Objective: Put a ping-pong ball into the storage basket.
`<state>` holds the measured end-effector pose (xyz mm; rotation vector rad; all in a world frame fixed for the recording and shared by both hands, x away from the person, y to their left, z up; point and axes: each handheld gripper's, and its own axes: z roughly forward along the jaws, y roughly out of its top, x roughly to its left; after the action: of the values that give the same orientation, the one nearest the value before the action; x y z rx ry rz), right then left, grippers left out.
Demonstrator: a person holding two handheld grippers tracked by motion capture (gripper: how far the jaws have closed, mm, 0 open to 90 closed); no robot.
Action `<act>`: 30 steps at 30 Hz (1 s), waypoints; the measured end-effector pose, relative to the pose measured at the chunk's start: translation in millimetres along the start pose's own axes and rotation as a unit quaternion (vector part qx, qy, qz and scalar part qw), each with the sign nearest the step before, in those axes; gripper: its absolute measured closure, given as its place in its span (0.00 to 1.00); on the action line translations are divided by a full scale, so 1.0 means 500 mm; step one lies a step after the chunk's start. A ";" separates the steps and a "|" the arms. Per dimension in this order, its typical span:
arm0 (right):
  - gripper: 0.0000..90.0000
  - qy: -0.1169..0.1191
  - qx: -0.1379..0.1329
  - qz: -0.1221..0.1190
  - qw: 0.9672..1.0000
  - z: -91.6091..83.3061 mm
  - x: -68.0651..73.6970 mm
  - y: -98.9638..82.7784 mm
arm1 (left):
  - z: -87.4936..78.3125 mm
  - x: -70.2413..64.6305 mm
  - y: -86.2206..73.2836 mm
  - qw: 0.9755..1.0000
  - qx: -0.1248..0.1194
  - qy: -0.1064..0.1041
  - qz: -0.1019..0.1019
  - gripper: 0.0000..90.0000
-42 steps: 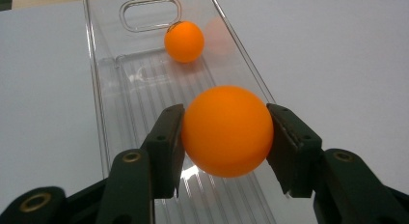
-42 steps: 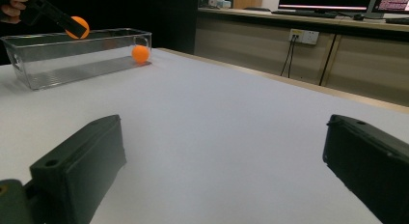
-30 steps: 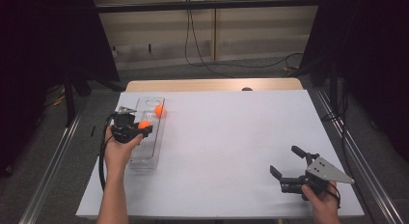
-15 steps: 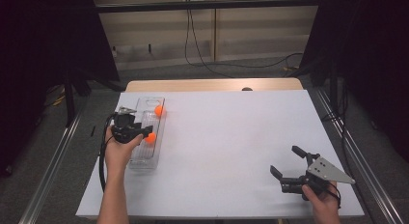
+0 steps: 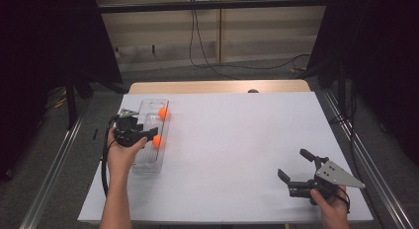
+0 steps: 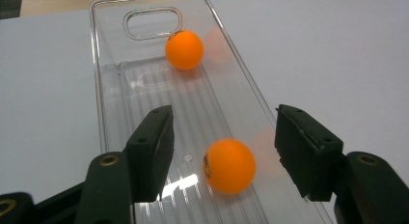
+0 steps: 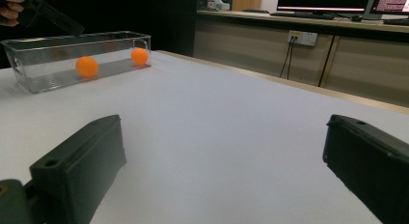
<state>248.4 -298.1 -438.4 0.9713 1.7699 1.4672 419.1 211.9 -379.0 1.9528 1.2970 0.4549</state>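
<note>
A clear plastic tray (image 5: 148,165) lies at the table's left with two orange balls in it. One ball (image 5: 162,112) rests near the tray's far end (image 6: 184,50). The other ball (image 5: 156,141) lies on the tray floor (image 6: 229,165), below and between the jaws of my left gripper (image 5: 150,135), which touch nothing. Those jaws (image 6: 224,118) have just been opening and stand apart above the tray. My right gripper (image 5: 292,163) rests open near the table's front right corner, nothing between its jaws (image 7: 224,137), and faces the distant tray (image 7: 43,79).
The white tabletop (image 5: 237,140) stretches wide between the two grippers. A wooden strip (image 5: 217,86) runs along its far edge. Metal rails flank the table on both sides. Cables hang on the back wall.
The left gripper's jaws have opened. The orange ball they held has dropped onto the tray floor, toward the near end. The right gripper has not moved.
</note>
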 end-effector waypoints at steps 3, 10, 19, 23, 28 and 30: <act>0.01 0.002 0.000 -0.001 1.000 0.001 0.003 0.001 | -0.005 -0.002 0.000 1.000 -0.005 0.000 0.001 0.41; 0.01 0.004 0.000 -0.003 1.000 0.001 0.005 0.002 | -0.017 -0.008 0.000 1.000 -0.019 -0.008 -0.001 0.35; 0.01 0.005 0.001 -0.005 1.000 0.001 0.008 0.003 | -0.024 -0.009 -0.004 1.000 -0.024 -0.012 -0.008 0.28; 0.01 0.005 0.002 -0.007 1.000 0.001 0.009 0.004 | -0.029 -0.013 -0.007 0.999 -0.029 -0.018 0.001 0.24; 0.01 0.004 0.002 -0.008 1.000 0.001 0.010 0.004 | -0.039 -0.018 -0.013 0.998 -0.047 -0.029 0.006 0.20; 0.01 0.004 0.002 -0.008 1.000 0.001 0.009 0.004 | -0.043 -0.020 -0.015 0.998 -0.049 -0.033 0.011 0.18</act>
<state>246.5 -293.7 -436.6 0.9537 1.7827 1.4601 396.2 213.0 -369.4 1.8868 1.1914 0.4513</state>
